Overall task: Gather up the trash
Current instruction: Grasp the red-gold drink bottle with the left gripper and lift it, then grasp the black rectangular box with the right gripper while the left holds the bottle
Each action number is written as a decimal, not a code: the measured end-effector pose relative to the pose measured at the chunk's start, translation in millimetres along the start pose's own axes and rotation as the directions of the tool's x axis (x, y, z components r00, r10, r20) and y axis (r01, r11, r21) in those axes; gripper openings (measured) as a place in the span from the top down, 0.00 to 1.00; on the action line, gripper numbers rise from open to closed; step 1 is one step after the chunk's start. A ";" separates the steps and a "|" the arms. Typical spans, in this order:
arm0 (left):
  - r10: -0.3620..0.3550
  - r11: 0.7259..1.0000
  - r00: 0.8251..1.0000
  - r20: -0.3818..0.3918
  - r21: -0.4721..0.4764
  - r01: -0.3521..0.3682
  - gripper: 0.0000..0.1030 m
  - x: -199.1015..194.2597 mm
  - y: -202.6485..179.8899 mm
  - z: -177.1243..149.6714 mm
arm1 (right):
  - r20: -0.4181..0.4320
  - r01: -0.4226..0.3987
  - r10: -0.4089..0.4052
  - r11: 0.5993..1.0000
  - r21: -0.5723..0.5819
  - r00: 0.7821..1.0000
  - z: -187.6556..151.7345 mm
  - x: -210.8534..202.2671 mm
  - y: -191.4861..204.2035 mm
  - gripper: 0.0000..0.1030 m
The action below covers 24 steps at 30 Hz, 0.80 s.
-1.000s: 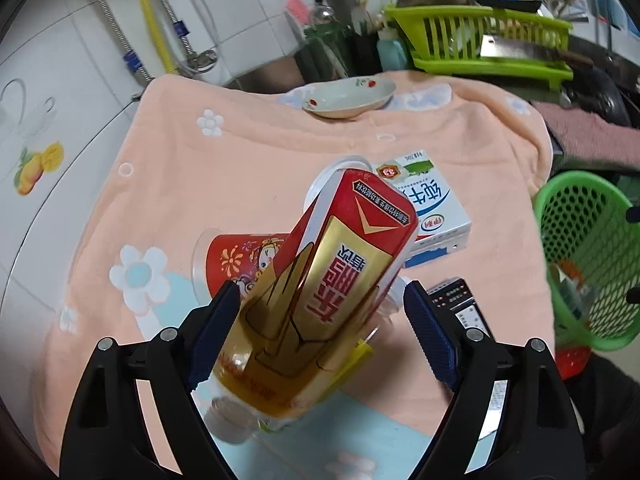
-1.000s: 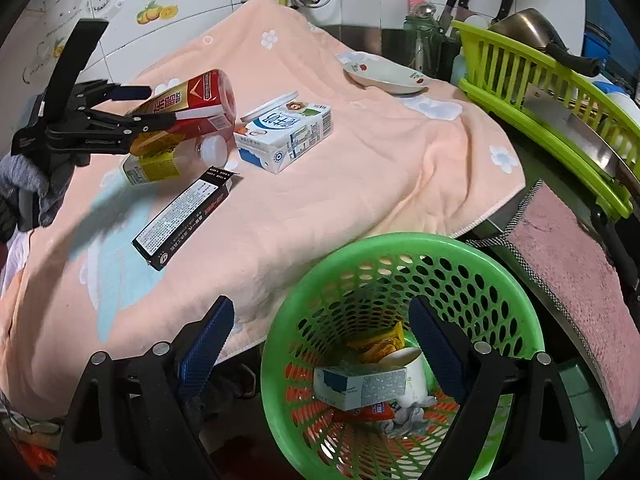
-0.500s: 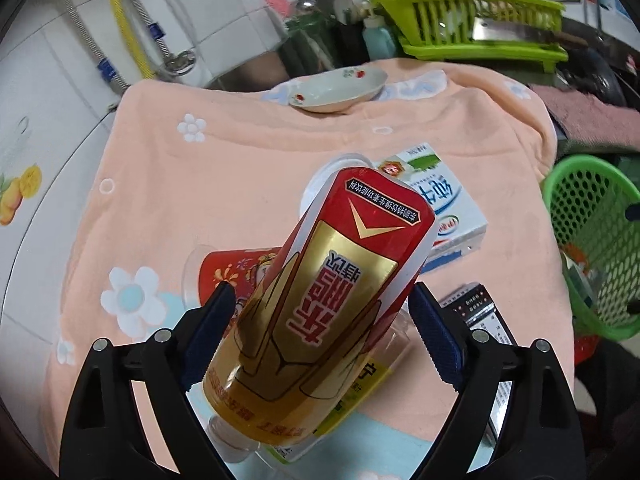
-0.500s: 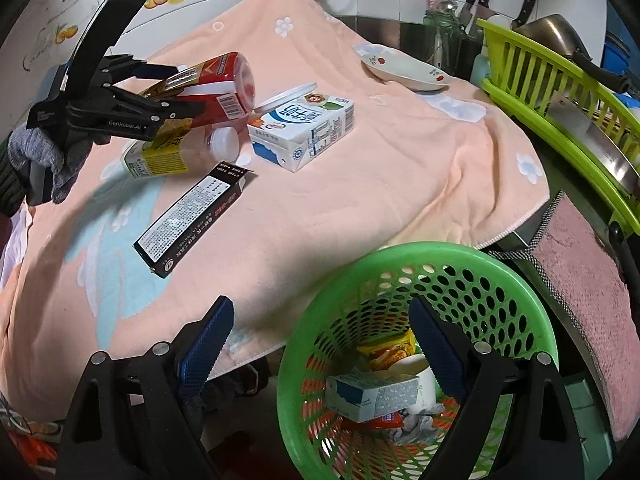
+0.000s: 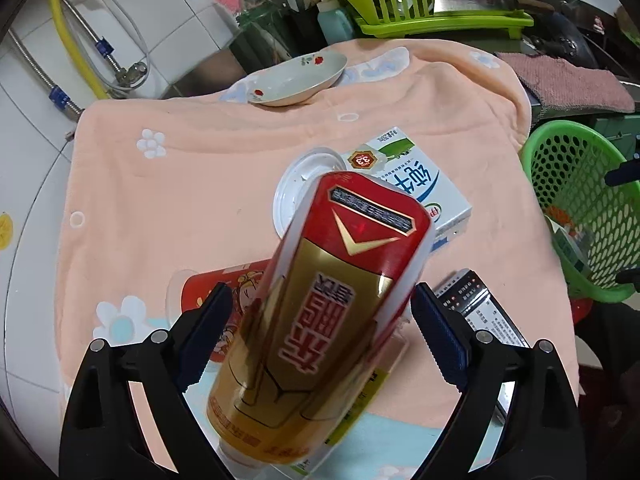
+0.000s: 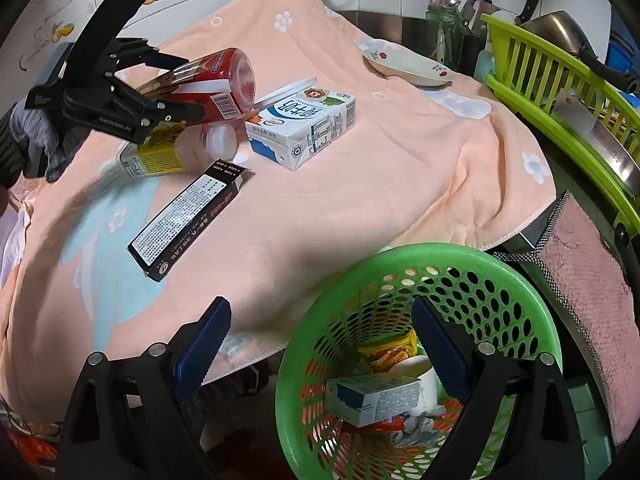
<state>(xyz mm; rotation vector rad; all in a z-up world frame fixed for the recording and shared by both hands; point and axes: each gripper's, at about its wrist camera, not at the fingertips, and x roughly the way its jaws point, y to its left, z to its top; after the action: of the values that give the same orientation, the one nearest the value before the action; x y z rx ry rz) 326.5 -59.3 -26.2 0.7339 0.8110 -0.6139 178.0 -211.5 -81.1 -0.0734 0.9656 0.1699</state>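
Observation:
A red and gold drink bottle (image 5: 328, 280) lies tilted on top of a red cup (image 5: 216, 284) and a clear yellow-labelled bottle (image 6: 160, 156). My left gripper (image 5: 320, 296) stands open around the red and gold bottle (image 6: 208, 80), and a gap shows beside the left pad. Seen from the right wrist, the left gripper (image 6: 196, 84) is at the table's left side. My right gripper (image 6: 320, 306) is open and holds nothing, above the near rim of the green basket (image 6: 420, 252). The basket holds a blue-white carton (image 6: 372, 398), wrappers and a white cup. A milk carton (image 6: 304, 128) and a long black box (image 6: 188, 220) lie on the peach towel (image 5: 180, 200).
A white lid (image 5: 296, 188) lies by the milk carton. A flowered dish (image 5: 296, 80) sits at the towel's far edge. A green dish rack (image 6: 560, 80) with a cleaver and pan, and a pink cloth (image 6: 592, 280), line the right side. Knives and pipes stand against the tiled wall.
The left wrist view has rolled and closed in, so the red and gold bottle looms larger between the jaws. The right gripper has drifted slightly over the basket.

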 end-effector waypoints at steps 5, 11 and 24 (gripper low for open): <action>-0.038 0.999 0.999 -0.032 0.025 0.038 0.15 8.8 1.0 -0.2 | -0.004 -0.001 0.001 1.000 -0.001 1.000 2.7 2.9 0.7 0.14; -0.041 0.999 0.999 -0.007 -0.018 0.041 0.25 6.8 4.9 -6.3 | -0.007 -0.010 0.010 1.000 -0.007 1.000 6.4 6.7 6.3 0.14; 0.053 0.956 0.996 0.076 -0.292 -0.029 0.28 -35.0 17.1 -43.3 | 0.010 -0.079 0.080 0.997 -0.013 0.997 19.4 7.8 35.0 0.14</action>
<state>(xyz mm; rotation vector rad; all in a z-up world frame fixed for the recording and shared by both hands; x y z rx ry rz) 301.7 -8.4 -12.6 0.4517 0.7867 -0.4713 191.9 -173.5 -76.1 -0.0454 0.9574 0.2494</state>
